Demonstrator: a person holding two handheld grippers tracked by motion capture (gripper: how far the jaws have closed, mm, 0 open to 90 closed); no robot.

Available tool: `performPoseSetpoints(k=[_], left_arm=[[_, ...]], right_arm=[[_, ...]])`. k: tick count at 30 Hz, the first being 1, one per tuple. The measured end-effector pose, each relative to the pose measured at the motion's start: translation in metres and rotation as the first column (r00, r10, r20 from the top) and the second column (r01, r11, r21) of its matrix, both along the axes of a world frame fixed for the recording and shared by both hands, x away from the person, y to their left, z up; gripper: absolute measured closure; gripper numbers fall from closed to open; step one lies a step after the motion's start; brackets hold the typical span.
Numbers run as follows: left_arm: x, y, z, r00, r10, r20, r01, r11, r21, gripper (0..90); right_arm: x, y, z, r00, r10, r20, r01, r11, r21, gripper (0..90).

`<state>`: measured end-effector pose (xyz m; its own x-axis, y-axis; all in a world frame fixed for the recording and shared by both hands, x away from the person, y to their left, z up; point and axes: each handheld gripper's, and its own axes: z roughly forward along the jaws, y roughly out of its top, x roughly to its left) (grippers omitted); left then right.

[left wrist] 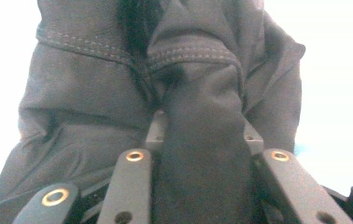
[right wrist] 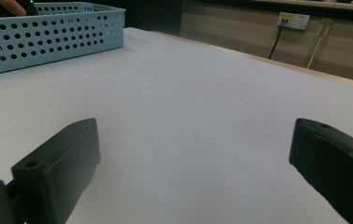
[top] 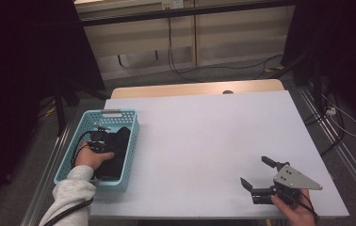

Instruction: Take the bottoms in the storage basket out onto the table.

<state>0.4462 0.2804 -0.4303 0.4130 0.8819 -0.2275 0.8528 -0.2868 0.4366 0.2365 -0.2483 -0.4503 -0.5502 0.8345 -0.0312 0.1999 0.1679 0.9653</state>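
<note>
A light blue perforated basket (top: pixel 130 155) stands at the left edge of the white table (top: pixel 204 141). Dark cloth (top: pixel 116 150) with stitched seams lies inside it. My left gripper (top: pixel 101 140) reaches into the basket. In the left gripper view a fold of the dark cloth (left wrist: pixel 198 140) is pinched between the two jaws, so the left gripper (left wrist: pixel 202 158) is shut on it. My right gripper (top: pixel 256 173) rests near the table's front right edge, jaws wide apart with nothing between them. In the right gripper view the basket (right wrist: pixel 48 39) stands far off at the upper left.
Past the table's far wooden edge (top: pixel 195 88) runs a wall with cables (top: pixel 171 52) and a wall socket (right wrist: pixel 295 19). Dark curtains hang on both sides. A metal rail (top: pixel 336 141) runs along the table's right side.
</note>
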Motion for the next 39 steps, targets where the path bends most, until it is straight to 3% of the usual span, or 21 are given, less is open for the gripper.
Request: performPoseSetpoints(k=[2, 6, 12, 19, 31, 39], left_arm=[[0.0, -0.001, 0.001, 1.0, 0.004, -0.002, -0.004, 0.9999, 0.012, 69.6], [0.003, -0.009, 0.008, 0.9997, -0.023, -0.007, 0.024, 0.996, 0.086, 70.9], [0.005, -0.001, 0.026, 0.9998, 0.018, -0.01, -0.017, 0.9979, 0.063, 73.5], [0.009, 0.011, 0.071, 0.9981, 0.046, 0.04, -0.048, 0.9979, 0.043, 74.2], [0.011, 0.012, 0.134, 0.9935, 0.051, 0.102, -0.052, 0.9986, 0.01, 74.5], [0.011, -0.004, 0.162, 0.9898, 0.023, 0.141, -0.019, 0.9994, -0.028, 74.5]], right_arm=[[0.0, 0.0, 0.0, 1.0, -0.001, -0.003, 0.001, 1.0, 0.0, 0.9], [0.0, 0.0, 0.0, 1.0, -0.004, -0.002, 0.004, 1.0, 0.004, 0.9], [0.0, -0.002, 0.0, 0.9999, -0.011, 0.001, 0.011, 1.0, 0.008, 0.9], [-0.001, -0.004, 0.0, 0.9998, -0.02, 0.004, 0.019, 1.0, 0.014, 0.9], [0.0, -0.003, 0.0, 0.9999, -0.017, 0.003, 0.017, 1.0, 0.016, 0.9], [0.0, -0.002, 0.0, 0.9999, -0.016, 0.001, 0.016, 1.0, 0.018, 0.9]])
